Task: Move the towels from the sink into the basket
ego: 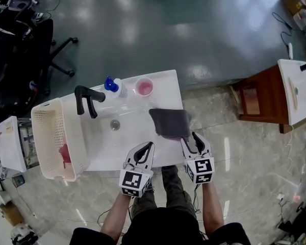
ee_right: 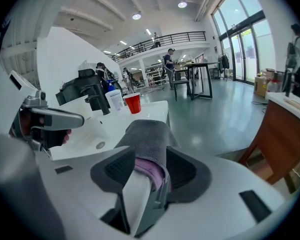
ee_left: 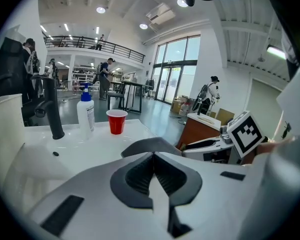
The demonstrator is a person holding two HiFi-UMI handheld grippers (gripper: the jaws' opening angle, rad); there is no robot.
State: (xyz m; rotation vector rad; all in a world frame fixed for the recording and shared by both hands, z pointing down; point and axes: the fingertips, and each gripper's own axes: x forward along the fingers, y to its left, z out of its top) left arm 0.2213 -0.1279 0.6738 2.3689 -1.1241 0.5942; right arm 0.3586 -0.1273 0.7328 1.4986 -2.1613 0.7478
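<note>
The biggest thing under me is the white sink (ego: 135,143), its basin wet-looking and bare apart from the drain (ego: 115,125). Against its left end stands the cream lattice basket (ego: 45,131), and I can see a pink towel (ego: 65,153) lying inside it, low against the wall nearest the sink. The grey towel (ego: 169,122) is folded over the sink's right rim, partly on the counter and partly hanging toward me. My right gripper (ego: 188,138) is at that towel's near edge: its jaws stand apart, the grey fold with a purple underside lies between them against one side, and I see the pads not clamped on it. My left gripper (ego: 151,145) hangs over the front rim of the basin, jaws pressed together with nothing in them. At the back of the counter are the black faucet (ego: 87,98), a soap bottle (ego: 115,86) with a blue pump, and a red cup (ego: 144,87) just beside it
</note>
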